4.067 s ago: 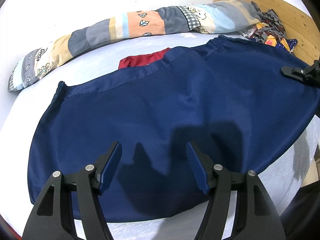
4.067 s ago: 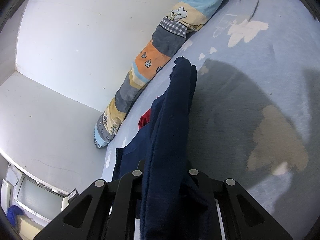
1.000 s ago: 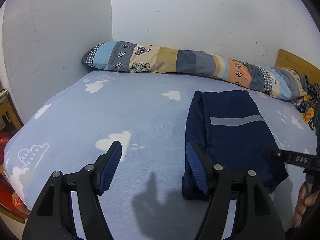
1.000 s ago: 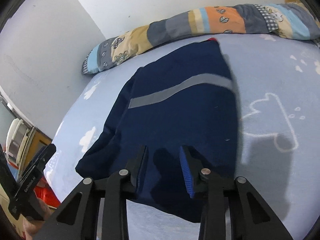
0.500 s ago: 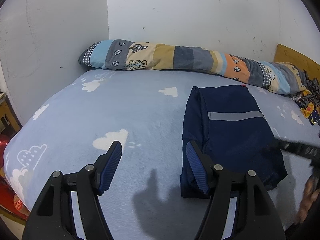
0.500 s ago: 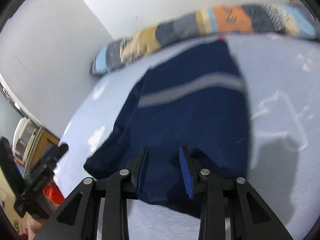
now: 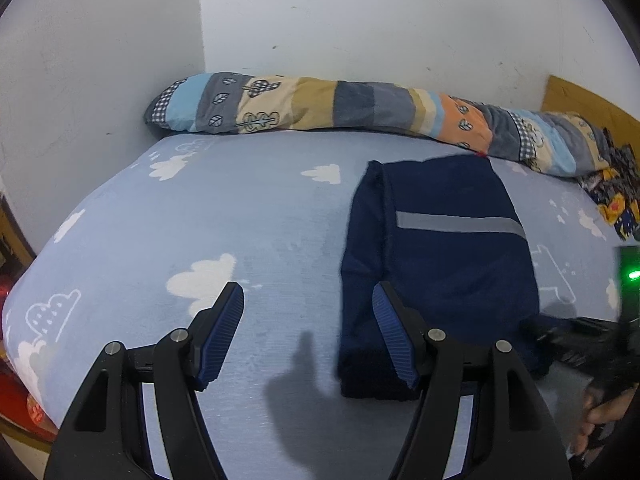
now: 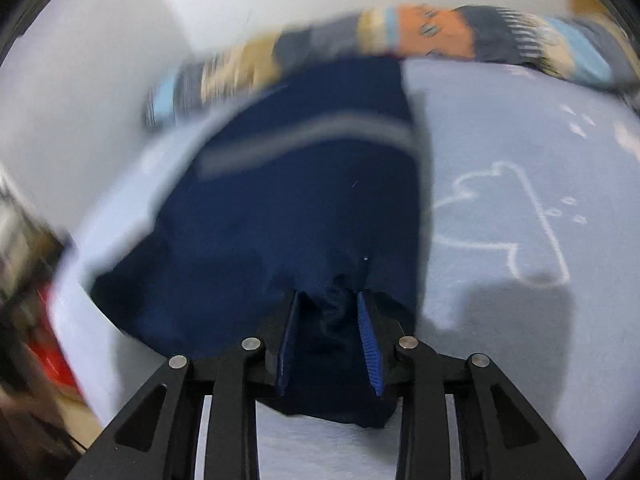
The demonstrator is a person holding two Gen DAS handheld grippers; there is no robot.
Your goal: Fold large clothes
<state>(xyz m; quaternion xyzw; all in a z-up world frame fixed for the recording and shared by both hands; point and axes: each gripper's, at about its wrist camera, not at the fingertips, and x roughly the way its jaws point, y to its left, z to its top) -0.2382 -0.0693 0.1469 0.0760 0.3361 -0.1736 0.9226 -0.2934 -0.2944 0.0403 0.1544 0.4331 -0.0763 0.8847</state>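
A navy garment (image 7: 440, 256) with a grey reflective stripe lies folded on the pale blue bed (image 7: 240, 216), right of centre in the left wrist view. My left gripper (image 7: 308, 316) is open and empty, hovering above the bed just left of the garment's near edge. In the blurred right wrist view the same garment (image 8: 304, 200) fills the centre. My right gripper (image 8: 328, 312) has its jaws partly closed around bunched navy cloth at the garment's near edge. The right gripper also shows at the right edge of the left wrist view (image 7: 560, 336).
A long patchwork bolster (image 7: 360, 108) lies along the white wall at the back. Patterned clothes (image 7: 616, 196) are heaped at the far right by a wooden headboard (image 7: 588, 100). Red items (image 7: 32, 404) sit below the bed's left edge.
The right gripper has dropped lower onto the garment's near edge, and cloth now sits bunched between its jaws. The left gripper has hardly moved and stays open.
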